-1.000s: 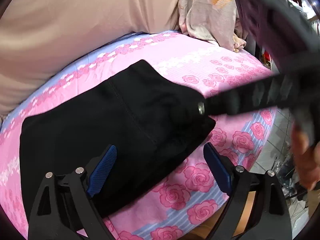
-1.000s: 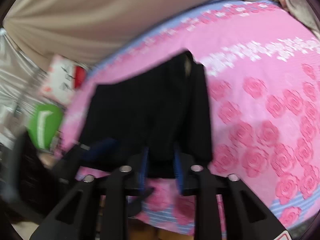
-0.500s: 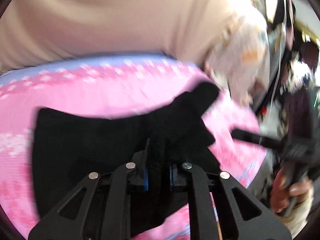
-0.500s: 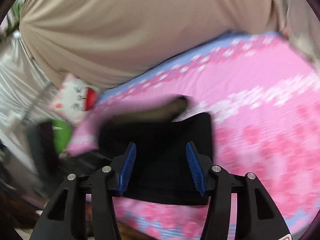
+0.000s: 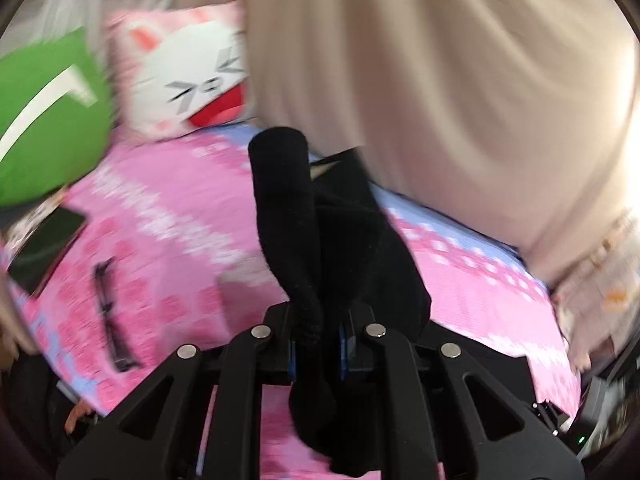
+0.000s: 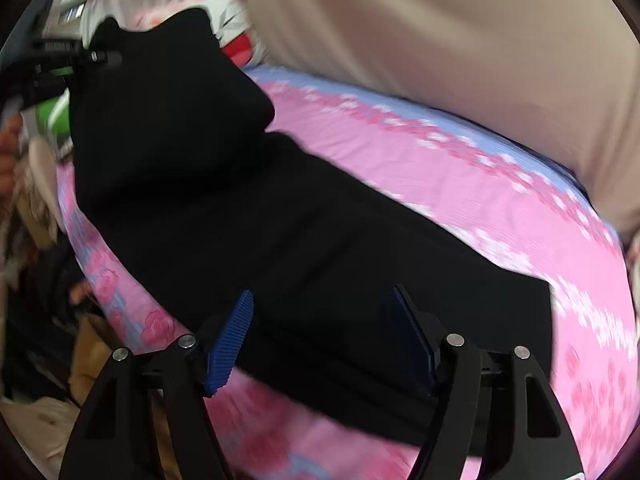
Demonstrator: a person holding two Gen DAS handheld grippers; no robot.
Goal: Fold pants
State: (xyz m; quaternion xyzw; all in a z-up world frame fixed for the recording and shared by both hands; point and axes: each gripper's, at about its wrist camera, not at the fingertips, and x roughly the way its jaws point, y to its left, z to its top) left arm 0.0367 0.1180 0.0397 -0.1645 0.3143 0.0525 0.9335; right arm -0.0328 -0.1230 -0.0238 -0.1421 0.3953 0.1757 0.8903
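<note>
1. Starting at the far left of the left wrist view, a green cushion (image 5: 48, 116) and a cat-face pillow (image 5: 184, 76) sit at the head of the bed, with a dark phone (image 5: 44, 248) and a pair of glasses (image 5: 110, 316) lying on the pink rose-print bedsheet (image 5: 168, 240).
2. Centre of that view: the left gripper (image 5: 316, 344) has its jaws pressed together, pinching a bunched end of the black pants (image 5: 304, 220), which rises off the sheet in a thick roll.
3. To the right hangs a beige curtain (image 5: 460, 80).
4. In the right wrist view the lifted end shows at upper left, carried over the rest of the pants (image 6: 304, 248), which lie flat in a long band across the bed.
5. The right gripper (image 6: 324, 340) hovers over the near edge with its jaws spread and opening; cloth lies below them, not clamped.
6. Judging progress: the pants look already narrowed lengthwise, and a cross fold appears under way; laying the raised end down and smoothing remain.
</note>
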